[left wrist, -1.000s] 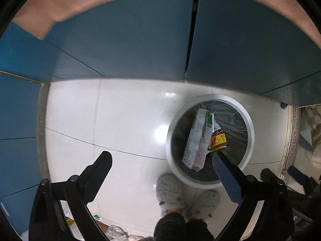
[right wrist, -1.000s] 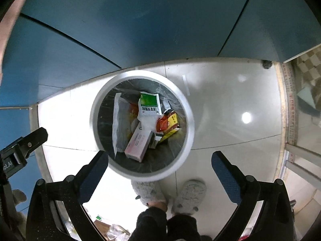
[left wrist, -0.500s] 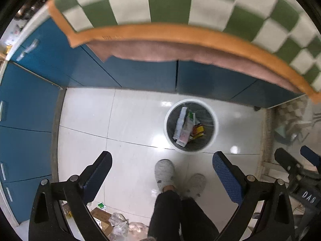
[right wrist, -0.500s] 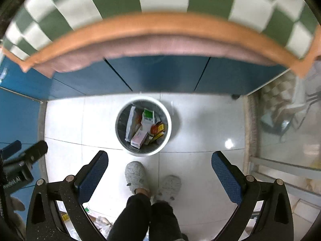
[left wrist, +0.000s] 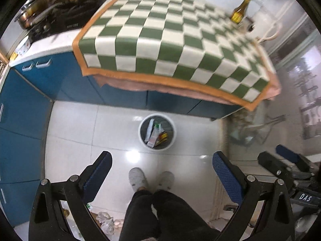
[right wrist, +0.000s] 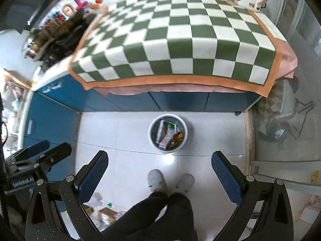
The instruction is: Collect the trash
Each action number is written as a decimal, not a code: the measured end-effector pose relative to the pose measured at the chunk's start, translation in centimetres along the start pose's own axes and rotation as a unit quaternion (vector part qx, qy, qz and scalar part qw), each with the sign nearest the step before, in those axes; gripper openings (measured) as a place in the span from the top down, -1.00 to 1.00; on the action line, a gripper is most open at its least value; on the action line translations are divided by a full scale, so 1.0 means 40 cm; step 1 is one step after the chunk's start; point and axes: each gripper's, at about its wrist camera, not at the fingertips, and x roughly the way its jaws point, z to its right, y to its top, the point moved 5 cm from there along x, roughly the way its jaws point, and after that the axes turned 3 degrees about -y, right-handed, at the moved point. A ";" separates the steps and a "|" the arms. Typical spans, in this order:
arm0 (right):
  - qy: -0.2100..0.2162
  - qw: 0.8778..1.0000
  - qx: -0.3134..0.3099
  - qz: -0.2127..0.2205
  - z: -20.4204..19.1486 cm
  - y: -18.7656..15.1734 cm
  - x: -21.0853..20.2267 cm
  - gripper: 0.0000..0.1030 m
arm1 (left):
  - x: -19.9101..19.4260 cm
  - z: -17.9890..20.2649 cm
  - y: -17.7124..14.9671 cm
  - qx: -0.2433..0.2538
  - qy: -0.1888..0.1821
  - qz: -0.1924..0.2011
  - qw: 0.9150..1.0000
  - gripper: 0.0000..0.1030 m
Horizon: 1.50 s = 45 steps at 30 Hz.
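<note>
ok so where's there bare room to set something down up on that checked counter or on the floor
The green-and-white checked cloth is bare across its middle and front edge; only its far right corner is crowded, by the brown glass bottle. The white tiled floor is open between the blue cabinets and the round grey bin. Scraps litter the floor behind the person's feet.

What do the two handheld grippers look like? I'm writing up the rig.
The left gripper and the right gripper look alike: black angular frames with silver screws, each ending in two fingers faced with blue cross-hatched pads. White lettering marks the bodies. The person wears black trousers and grey slippers.
</note>
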 end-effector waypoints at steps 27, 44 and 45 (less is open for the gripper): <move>0.118 0.993 -0.008 -0.001 -0.130 -0.065 -0.326 -1.00 | -0.274 0.056 -0.051 0.006 -0.121 0.026 0.992 -0.99; 0.118 0.993 -0.008 -0.007 -0.136 -0.067 -0.324 -1.00 | -0.271 0.065 -0.050 -0.002 -0.125 0.026 0.992 -0.99; 0.118 0.993 -0.008 -0.007 -0.139 -0.070 -0.327 -1.00 | -0.272 0.067 -0.050 0.000 -0.124 0.027 0.992 -0.99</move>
